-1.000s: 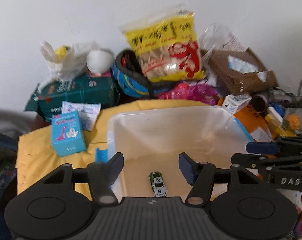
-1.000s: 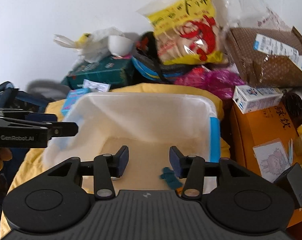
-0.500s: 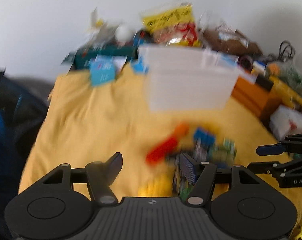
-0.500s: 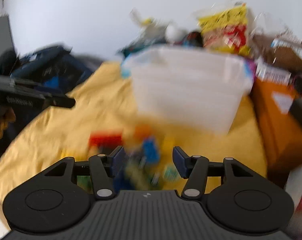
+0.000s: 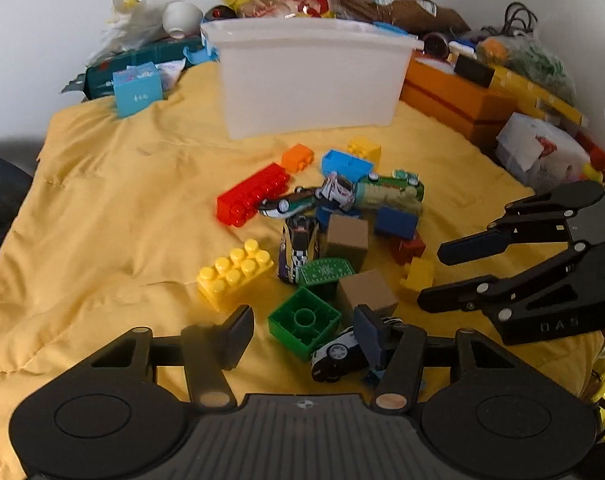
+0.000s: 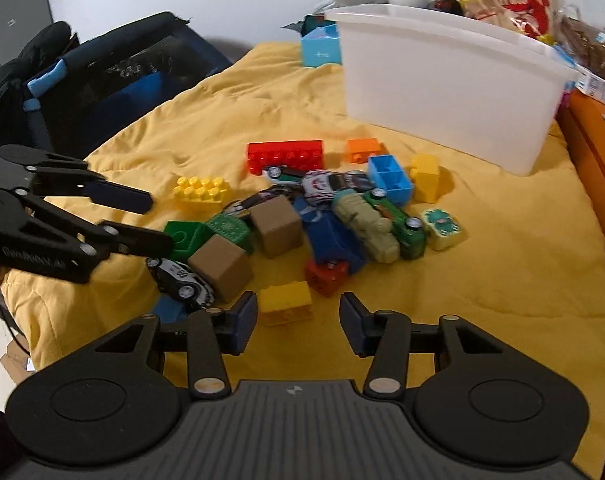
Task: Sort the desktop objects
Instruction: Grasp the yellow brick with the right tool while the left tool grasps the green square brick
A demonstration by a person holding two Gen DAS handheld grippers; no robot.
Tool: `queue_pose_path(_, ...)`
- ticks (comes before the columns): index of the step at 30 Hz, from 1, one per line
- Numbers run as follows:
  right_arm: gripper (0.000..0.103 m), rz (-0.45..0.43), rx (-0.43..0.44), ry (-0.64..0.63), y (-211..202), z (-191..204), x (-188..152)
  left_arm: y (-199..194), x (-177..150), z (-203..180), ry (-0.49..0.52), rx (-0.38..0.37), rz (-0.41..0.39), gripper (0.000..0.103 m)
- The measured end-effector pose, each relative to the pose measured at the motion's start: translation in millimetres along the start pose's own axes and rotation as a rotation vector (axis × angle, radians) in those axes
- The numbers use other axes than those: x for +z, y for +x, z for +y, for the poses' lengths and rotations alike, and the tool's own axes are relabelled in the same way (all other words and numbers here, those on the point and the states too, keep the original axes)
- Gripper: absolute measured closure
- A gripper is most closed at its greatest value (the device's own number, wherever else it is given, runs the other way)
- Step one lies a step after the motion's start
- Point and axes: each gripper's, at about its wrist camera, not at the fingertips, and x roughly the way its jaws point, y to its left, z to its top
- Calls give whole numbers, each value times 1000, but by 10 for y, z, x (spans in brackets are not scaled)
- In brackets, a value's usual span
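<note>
Ahead of the tongs, a matt, wrinkled yellow cloth (image 5: 114,208) carries glossy plastic bricks (image 5: 233,276), beyond them a smooth translucent plastic bin (image 5: 310,80).

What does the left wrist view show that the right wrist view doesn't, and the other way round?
Only left wrist: cables and a white bag at the right edge. Only right wrist: a dark blue bag beside the yellow cloth and a small cream-and-green toy. Both: the white bin, red brick, yellow brick, and both grippers, left and right, closing on nothing.
</note>
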Motion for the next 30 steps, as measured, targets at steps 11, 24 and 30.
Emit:
queue_pose_path(11,59,47,0,-20,211,76,-31,67,-19,135,-79,-29,20,43)
queue_pose_path(24,67,57,16,-37,221,75,2,151,-13,105,-80,-54,24,42)
queue_pose_path(30,67,43,1,2,147,-3,30,145,-58,58,-64,-49,50,56)
